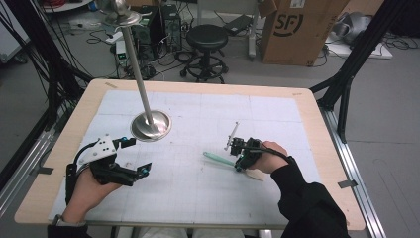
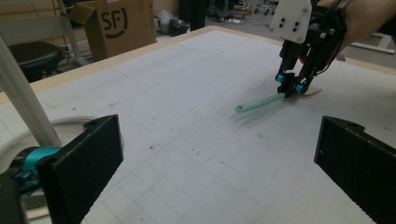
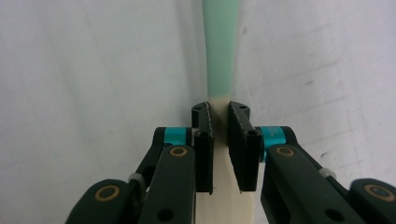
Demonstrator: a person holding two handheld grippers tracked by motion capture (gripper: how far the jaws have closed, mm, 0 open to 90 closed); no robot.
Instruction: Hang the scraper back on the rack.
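A spatula (image 1: pixel 218 159) with a mint-green handle and a cream blade lies on the white gridded mat (image 1: pixel 208 198), right of centre. My right gripper (image 1: pixel 241 166) points down at it. In the right gripper view my right gripper (image 3: pixel 220 116) is shut on the spatula (image 3: pixel 219 56) where the green handle meets the cream blade. My left gripper (image 1: pixel 139 155) rests at the front left, open, with nothing between its jaws. The left gripper view looks past my left gripper (image 2: pixel 219 172) at the spatula (image 2: pixel 259 102) and the right gripper (image 2: pixel 290 88) pinching it.
A metal stand with a round base (image 1: pixel 151 125) and a tall slanted pole (image 1: pixel 134 64) stands on the mat just behind my left gripper. Beyond the table's far edge are a black stool (image 1: pixel 206 37), a cardboard box (image 1: pixel 297 29) and cables.
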